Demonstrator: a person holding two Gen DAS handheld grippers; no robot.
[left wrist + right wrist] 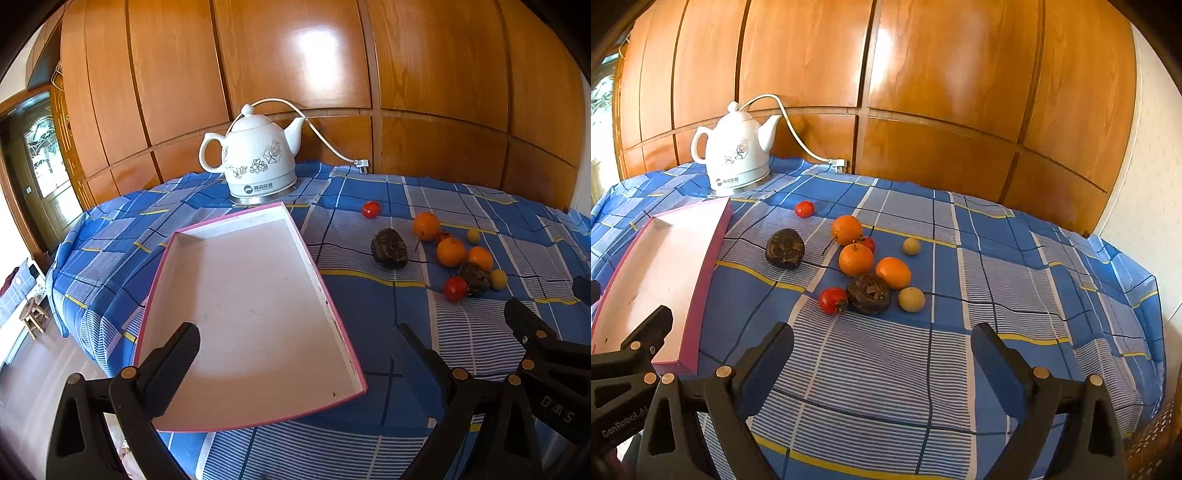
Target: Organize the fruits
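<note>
An empty white tray with a pink rim (pixel 251 288) lies on the blue checked cloth. My left gripper (pixel 295 354) hovers open over its near end, holding nothing. To the right of the tray lies a loose cluster of fruit: three oranges (pixel 856 259), red tomatoes (pixel 833 300), two dark wrinkled fruits (pixel 785 248) and two small yellow ones (pixel 911 299). One tomato (pixel 804 208) sits apart, nearer the kettle. My right gripper (pixel 882 350) is open and empty, just short of the cluster. The tray's right wall (pixel 709 266) shows at the left of the right wrist view.
A white ceramic kettle (pixel 255 158) stands behind the tray, its cord and plug (pixel 360 162) trailing to the wooden panel wall. The table edge drops off at the left toward a floor with a small stool (pixel 33 317). Bare cloth lies right of the fruit.
</note>
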